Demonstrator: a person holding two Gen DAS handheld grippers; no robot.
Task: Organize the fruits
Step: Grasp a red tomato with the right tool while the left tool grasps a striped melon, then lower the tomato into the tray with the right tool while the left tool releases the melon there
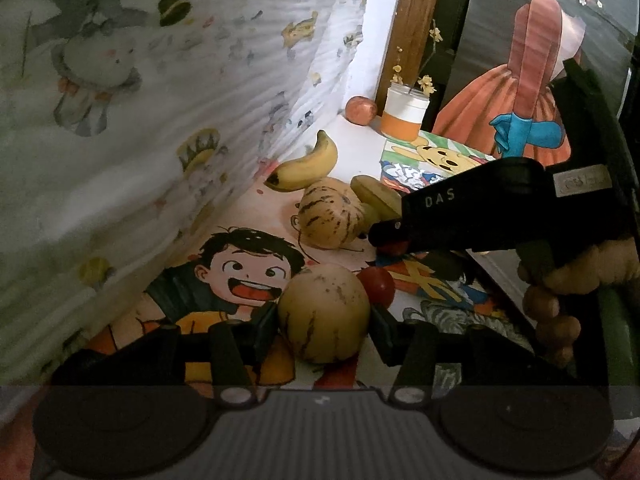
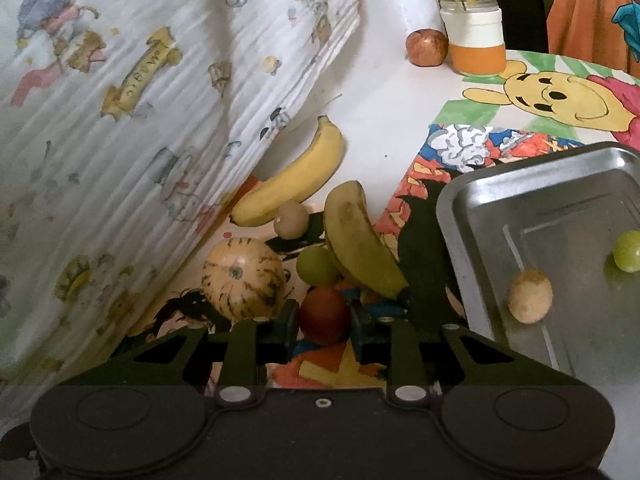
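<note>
My left gripper (image 1: 324, 322) is shut on a pale striped melon (image 1: 323, 312) low over the cartoon mat. A red tomato (image 1: 376, 285) lies just right of it. A second striped melon (image 1: 330, 216) and a banana (image 1: 306, 166) lie farther back. My right gripper (image 2: 325, 316) is shut on a dark red tomato (image 2: 324, 314); its black body also shows in the left wrist view (image 1: 460, 216). Around it lie a striped melon (image 2: 244, 278), a green grape (image 2: 318, 265), two bananas (image 2: 294, 178) (image 2: 360, 240) and a small tan fruit (image 2: 293, 219). The metal tray (image 2: 452, 216) holds a tan fruit (image 2: 530, 296) and a green grape (image 2: 628, 250).
A printed cloth (image 2: 140, 120) rises as a wall on the left. An apple (image 2: 426, 47) and an orange-and-white jar (image 2: 476, 40) with yellow flowers stand at the back. A painted figure panel (image 1: 532, 80) stands behind. The person's hand (image 1: 568, 280) holds the right gripper.
</note>
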